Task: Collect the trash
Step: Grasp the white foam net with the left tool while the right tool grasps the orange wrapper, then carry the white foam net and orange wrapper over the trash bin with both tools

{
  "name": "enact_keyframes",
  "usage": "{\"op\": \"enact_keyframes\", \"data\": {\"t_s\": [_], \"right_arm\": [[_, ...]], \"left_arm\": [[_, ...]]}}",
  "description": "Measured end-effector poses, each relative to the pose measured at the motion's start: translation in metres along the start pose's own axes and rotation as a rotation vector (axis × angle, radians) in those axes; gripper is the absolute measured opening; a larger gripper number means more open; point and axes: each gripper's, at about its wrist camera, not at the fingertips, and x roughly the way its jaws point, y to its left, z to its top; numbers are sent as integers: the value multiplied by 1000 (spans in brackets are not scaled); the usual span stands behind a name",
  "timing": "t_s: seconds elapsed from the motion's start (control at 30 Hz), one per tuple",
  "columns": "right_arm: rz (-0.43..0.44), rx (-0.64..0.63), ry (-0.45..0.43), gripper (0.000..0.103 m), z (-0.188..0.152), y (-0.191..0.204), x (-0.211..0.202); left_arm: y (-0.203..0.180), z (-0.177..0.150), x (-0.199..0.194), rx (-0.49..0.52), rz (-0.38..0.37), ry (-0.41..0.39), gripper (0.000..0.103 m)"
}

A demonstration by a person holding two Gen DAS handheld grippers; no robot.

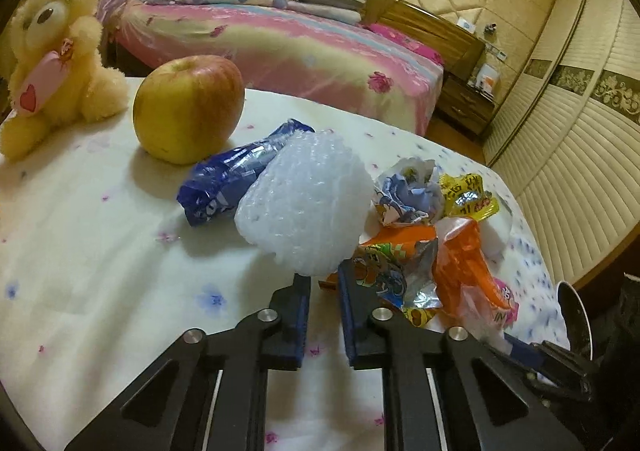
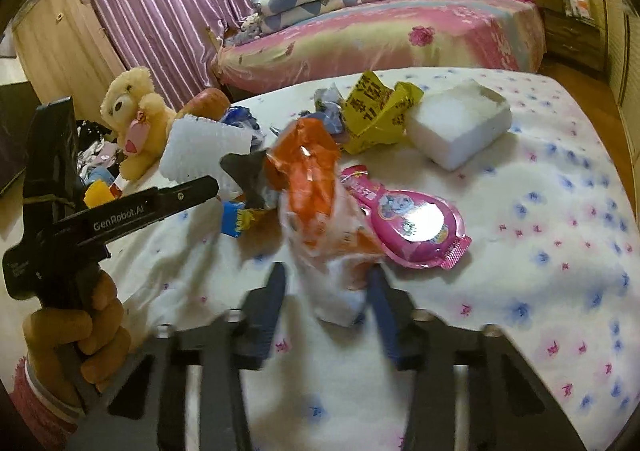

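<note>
A heap of trash lies on the flowered tablecloth (image 1: 100,251). My left gripper (image 1: 324,275) is shut on the lower edge of a white bubble-wrap roll (image 1: 304,207). Behind the roll lies a blue wrapper (image 1: 224,175). To its right are a crumpled blue-white wrapper (image 1: 408,191), a yellow wrapper (image 1: 468,199) and a cartoon snack packet (image 1: 384,271). In the right wrist view my right gripper (image 2: 328,275) is shut on the bottom of an upright orange-and-white plastic bag (image 2: 316,211); its fingers are blurred. A pink packet (image 2: 408,227) lies just right of the bag.
An apple (image 1: 188,107) and a teddy bear (image 1: 56,63) sit at the table's far left. A white foam block (image 2: 460,127) rests behind the yellow wrapper. A hand (image 2: 80,331) holds the left gripper. A bed (image 1: 300,47) stands beyond the table.
</note>
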Motion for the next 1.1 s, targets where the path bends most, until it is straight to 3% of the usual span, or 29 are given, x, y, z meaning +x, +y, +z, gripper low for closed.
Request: {"op": "enact_keyframes", "data": {"t_s": [0.6, 1.1], "right_arm": [[52, 46, -54, 27, -23, -3, -30], [-4, 120, -123, 27, -45, -38, -78]], "left_arm": [[10, -43, -54, -25, -34, -11, 8], [-53, -68, -65, 78, -158, 33, 8]]}}
